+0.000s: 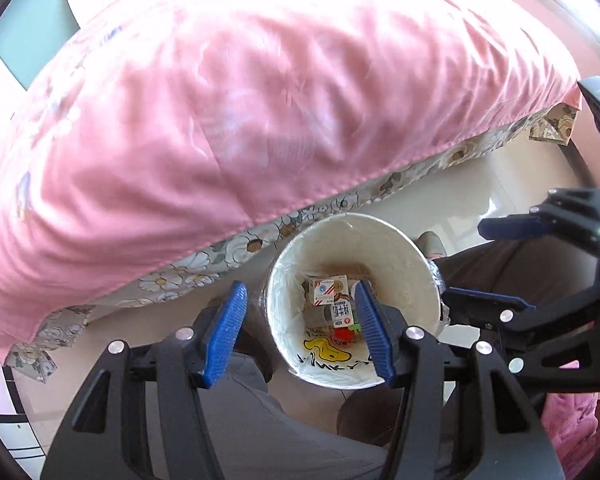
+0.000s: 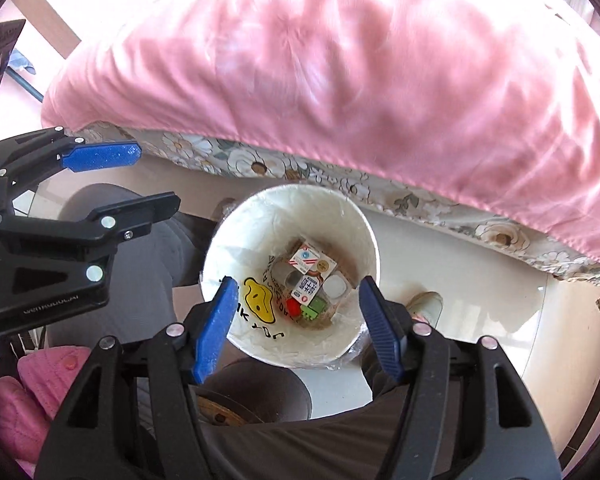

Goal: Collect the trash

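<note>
With both our left tongs and right tongs spread and empty above the white round plastic-lined trash bin on the floor beside the pink-quilted bed, where the small cartons lie, a careless dip could tip it.

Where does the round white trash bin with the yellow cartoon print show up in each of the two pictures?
Left wrist view: round white trash bin sits lower centre, right of middle, behind the left gripper.
Right wrist view: bin sits centre, just above the right gripper.
Shared landmark: the pink quilt fills the top of both.
</note>
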`<state>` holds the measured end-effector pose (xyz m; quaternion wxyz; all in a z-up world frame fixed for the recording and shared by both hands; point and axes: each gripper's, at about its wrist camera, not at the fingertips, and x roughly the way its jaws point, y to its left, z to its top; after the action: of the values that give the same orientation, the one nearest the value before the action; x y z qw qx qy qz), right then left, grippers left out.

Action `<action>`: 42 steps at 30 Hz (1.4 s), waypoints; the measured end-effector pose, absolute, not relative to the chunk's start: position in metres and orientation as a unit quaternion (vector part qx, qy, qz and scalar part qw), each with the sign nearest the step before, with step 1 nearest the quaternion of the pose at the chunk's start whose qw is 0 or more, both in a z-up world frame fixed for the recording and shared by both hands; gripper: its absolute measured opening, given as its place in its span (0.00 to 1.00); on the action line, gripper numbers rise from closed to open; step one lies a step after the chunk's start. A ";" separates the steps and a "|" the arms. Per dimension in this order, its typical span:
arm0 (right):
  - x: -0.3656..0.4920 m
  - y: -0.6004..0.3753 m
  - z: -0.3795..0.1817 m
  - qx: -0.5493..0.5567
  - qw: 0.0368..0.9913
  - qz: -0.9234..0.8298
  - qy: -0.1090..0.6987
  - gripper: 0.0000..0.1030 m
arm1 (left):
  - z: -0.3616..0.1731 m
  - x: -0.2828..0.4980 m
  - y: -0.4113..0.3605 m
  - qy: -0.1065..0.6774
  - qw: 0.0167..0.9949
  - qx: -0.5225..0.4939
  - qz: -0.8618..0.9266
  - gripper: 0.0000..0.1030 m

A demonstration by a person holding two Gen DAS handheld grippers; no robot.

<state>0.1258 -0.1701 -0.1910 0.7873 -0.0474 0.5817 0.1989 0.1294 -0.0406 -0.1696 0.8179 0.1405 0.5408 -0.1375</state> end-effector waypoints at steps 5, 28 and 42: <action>0.094 -0.172 -0.138 -0.062 0.829 0.193 0.521 0.71 | -0.114 0.100 -0.033 0.488 0.852 0.135 -0.135 0.64; -0.008 -0.190 -0.067 -0.054 0.922 0.042 0.380 0.76 | -0.050 0.010 0.007 0.392 0.914 0.097 -0.036 0.75; -0.017 -0.194 -0.075 -0.016 0.920 0.019 0.391 0.76 | -0.056 0.005 0.002 0.402 0.910 0.090 -0.049 0.78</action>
<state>-0.0165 -0.1942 -0.0752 0.9203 -0.0157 0.3905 0.0190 0.0048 0.0019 -0.0557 0.9100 0.0901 0.4018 -0.0490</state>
